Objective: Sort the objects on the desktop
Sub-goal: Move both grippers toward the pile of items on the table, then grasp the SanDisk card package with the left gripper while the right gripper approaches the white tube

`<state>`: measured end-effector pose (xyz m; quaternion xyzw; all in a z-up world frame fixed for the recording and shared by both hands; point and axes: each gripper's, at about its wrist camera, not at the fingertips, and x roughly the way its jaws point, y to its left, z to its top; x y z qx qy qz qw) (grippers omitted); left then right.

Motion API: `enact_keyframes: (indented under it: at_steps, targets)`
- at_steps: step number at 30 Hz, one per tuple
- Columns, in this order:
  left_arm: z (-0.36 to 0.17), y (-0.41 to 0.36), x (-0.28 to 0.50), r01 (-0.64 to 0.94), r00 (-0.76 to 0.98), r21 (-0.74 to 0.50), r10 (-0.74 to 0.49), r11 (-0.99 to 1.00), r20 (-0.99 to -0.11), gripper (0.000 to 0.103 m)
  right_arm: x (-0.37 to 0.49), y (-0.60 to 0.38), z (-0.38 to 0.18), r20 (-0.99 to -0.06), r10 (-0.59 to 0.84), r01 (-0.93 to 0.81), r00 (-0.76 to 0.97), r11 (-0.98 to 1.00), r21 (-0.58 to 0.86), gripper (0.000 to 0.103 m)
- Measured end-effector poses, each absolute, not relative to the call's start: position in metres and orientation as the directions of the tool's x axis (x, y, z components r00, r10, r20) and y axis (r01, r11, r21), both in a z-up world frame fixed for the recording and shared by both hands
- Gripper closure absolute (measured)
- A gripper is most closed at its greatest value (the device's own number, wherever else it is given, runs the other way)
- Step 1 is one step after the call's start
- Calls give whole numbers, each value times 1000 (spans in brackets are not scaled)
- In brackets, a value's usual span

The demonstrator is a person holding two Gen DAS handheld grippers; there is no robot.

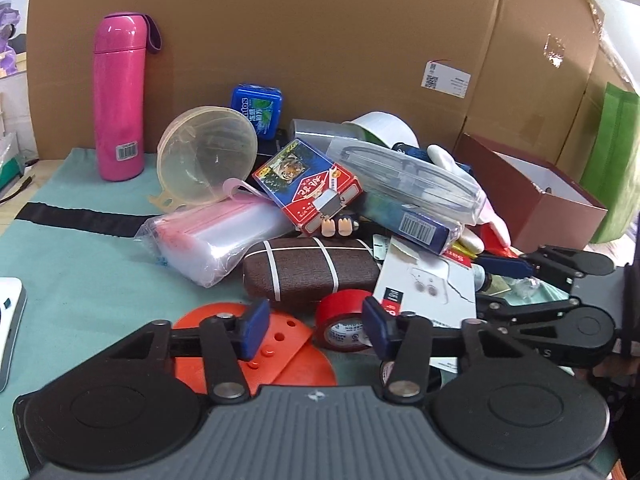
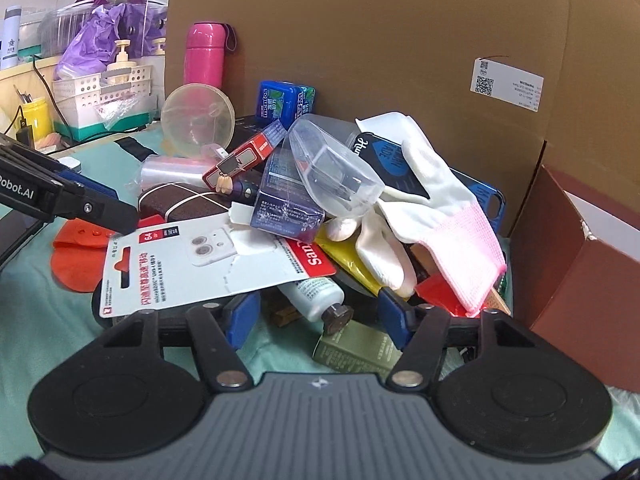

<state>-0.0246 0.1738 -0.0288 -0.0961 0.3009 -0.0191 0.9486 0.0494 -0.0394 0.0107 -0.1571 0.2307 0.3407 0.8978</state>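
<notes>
A heap of desk objects lies on the teal cloth (image 1: 80, 264). My left gripper (image 1: 316, 328) is open low at the heap's near edge. A red tape roll (image 1: 340, 320) sits between its blue pads, close to the right one, above an orange disc (image 1: 284, 360). Behind them lie a brown glasses case (image 1: 308, 272) and a white card pack (image 1: 428, 284). My right gripper (image 2: 318, 318) is open too. A white tube (image 2: 316, 294) with a dark cap points into its gap, with no pad touching it. A white-and-pink glove (image 2: 436, 200) tops the heap.
A pink bottle (image 1: 119, 100) stands at the back left beside a clear funnel (image 1: 208, 156). A cardboard wall (image 1: 320, 40) closes the back. A maroon open box (image 2: 580, 280) stands at the right. An olive carton (image 2: 356, 350) lies under the right gripper.
</notes>
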Motion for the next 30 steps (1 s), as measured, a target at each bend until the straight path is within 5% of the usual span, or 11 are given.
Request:
enact_keyframes:
  at_steps: [3,5,17,21,30]
  targets:
    - [-28,173,-26,19,818,-188,-123,982,-561,64,49,-36,10,-520,527,-677,672,722,-143,49]
    - [-28,175,-30,39,814,-187,-139,982,-564,64,47,-37,10,-524,533,-687,664,712,-146,62]
    - [-40,192,-40,18,784,-254,-171,967,-596,60,43,-41,13,-531,554,-704,641,701,-119,78]
    - [-39,178,-45,137,771,-346,-320,928,-551,54,33,-51,15,-540,547,-698,639,707,-109,78]
    - [-55,125,-30,240,689,-337,-404,911,-602,42,5,-95,6,-593,513,-672,620,738,-64,78]
